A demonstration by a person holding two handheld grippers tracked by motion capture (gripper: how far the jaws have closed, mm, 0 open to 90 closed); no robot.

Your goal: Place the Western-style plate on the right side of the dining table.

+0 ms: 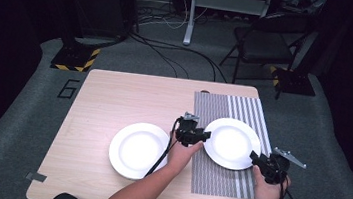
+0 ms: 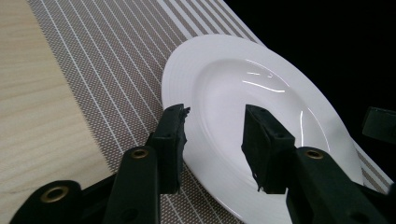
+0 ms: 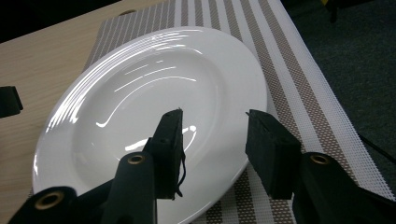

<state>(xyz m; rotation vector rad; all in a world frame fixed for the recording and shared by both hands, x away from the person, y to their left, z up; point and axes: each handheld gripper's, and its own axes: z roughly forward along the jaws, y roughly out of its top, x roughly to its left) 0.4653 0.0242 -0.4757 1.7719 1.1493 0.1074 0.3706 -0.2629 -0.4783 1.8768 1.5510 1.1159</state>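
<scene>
Both claws hover half-open and empty, the left gripper [image 1: 204, 134] and right gripper [image 1: 254, 158] flanking the plate [image 1: 231, 142], which rests centred on the striped placemat [image 1: 251, 110], as a place setting.

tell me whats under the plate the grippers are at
The plate lies on a striped placemat, which shows all round it and rests on the wooden table. The patch of mat directly beneath the plate is covered, so anything there cannot be seen.

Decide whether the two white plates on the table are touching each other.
Apart. The high view shows the left plate on bare wood and the right plate on the striped placemat, with the left gripper between them.
</scene>
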